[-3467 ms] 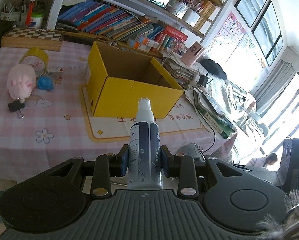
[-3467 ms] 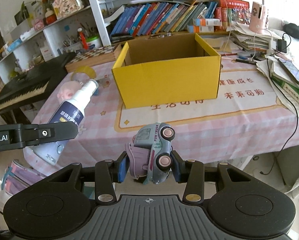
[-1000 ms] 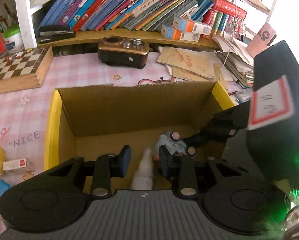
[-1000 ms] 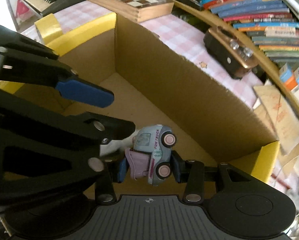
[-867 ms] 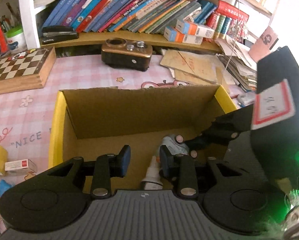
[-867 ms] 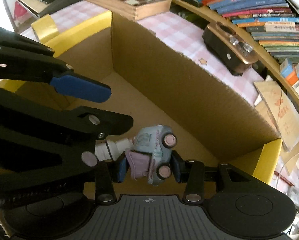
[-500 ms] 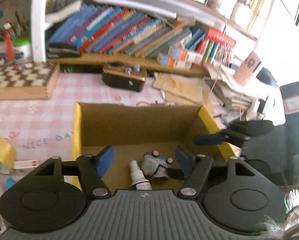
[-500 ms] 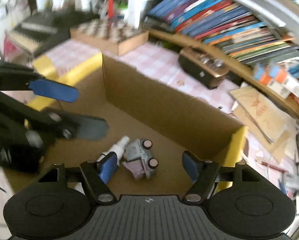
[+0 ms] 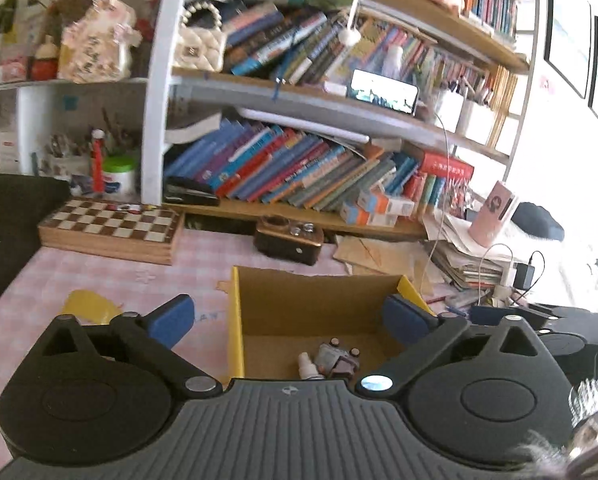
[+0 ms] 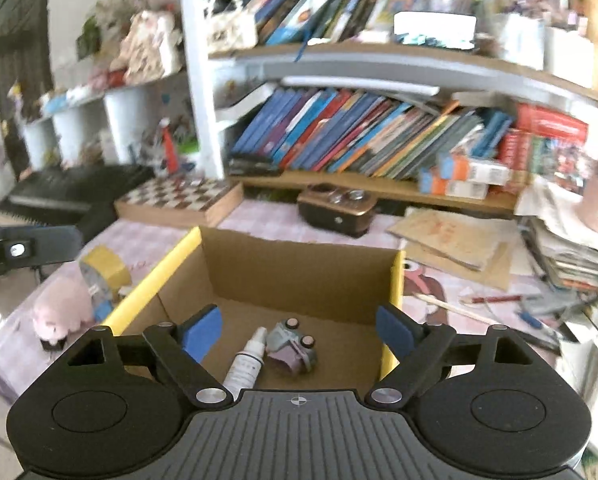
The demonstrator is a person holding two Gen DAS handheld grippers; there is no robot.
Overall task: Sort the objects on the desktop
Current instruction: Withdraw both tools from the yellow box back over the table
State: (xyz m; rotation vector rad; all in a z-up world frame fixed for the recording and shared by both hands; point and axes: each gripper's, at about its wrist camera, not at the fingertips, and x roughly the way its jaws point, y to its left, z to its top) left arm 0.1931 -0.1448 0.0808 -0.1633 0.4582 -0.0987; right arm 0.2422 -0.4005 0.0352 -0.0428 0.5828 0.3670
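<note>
The yellow cardboard box (image 9: 235, 320) (image 10: 155, 276) stands open on the pink checked tablecloth. Inside on its floor lie the white spray bottle (image 10: 247, 356) (image 9: 308, 365) and the pale blue and purple toy car (image 10: 291, 345) (image 9: 337, 358), side by side. My left gripper (image 9: 287, 320) is open and empty, raised above the box's near edge. My right gripper (image 10: 298, 330) is open and empty, also above the box. Part of the left gripper (image 10: 27, 250) shows at the left of the right wrist view.
A yellow tape roll (image 10: 103, 272) (image 9: 89, 306), a pink pig toy (image 10: 61, 314) and a small blue thing lie left of the box. A chessboard box (image 9: 113, 228), a brown radio (image 9: 289, 238), papers and bookshelves stand behind. Pencils (image 10: 451, 304) lie to the right.
Both grippers opened, dropping the spray bottle and toy car into the box, then pulled up and back from it with their jaws wide.
</note>
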